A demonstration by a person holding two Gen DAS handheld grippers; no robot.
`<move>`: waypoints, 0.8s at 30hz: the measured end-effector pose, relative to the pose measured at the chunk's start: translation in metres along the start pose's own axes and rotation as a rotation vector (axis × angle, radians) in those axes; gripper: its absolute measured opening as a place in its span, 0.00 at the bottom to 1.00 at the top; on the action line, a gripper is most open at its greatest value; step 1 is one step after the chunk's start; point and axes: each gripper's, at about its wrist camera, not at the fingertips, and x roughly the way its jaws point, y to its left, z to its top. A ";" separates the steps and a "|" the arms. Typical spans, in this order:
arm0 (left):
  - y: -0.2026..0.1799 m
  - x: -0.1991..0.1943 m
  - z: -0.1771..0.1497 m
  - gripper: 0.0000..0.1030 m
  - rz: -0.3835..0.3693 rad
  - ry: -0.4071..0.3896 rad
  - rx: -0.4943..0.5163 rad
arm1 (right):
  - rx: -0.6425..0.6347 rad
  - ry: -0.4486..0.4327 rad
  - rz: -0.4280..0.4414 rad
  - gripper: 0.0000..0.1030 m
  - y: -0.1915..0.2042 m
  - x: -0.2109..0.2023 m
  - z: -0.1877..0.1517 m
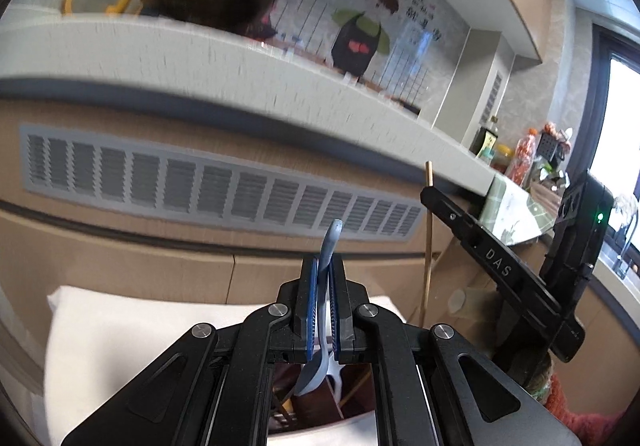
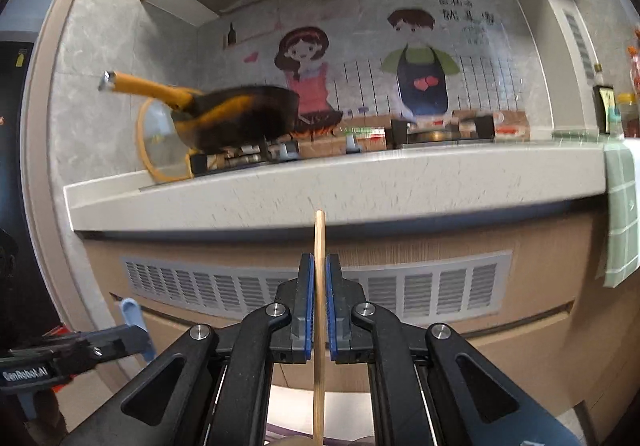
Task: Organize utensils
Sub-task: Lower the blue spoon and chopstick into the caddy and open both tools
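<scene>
My left gripper (image 1: 324, 266) is shut on a blue plastic spoon (image 1: 329, 242). Its handle sticks up past the fingertips and its bowl hangs below the jaws. My right gripper (image 2: 319, 262) is shut on a wooden chopstick (image 2: 319, 234), held upright; its tip rises above the pads. In the left wrist view the right gripper (image 1: 430, 192) stands to the right with the chopstick (image 1: 429, 230) in it. In the right wrist view the left gripper (image 2: 132, 334) is at lower left with the spoon handle (image 2: 130, 310) showing.
A white counter edge (image 2: 340, 186) runs across above a cabinet with a grey vent grille (image 1: 200, 186). A yellow-handled wok (image 2: 236, 114) sits on the stove. A white pad (image 1: 140, 338) lies below the left gripper. A green towel (image 2: 622, 214) hangs at right.
</scene>
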 end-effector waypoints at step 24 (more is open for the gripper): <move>-0.014 -0.030 -0.118 0.54 0.168 0.181 0.000 | 0.007 0.264 -0.016 0.07 -0.026 -0.055 -0.103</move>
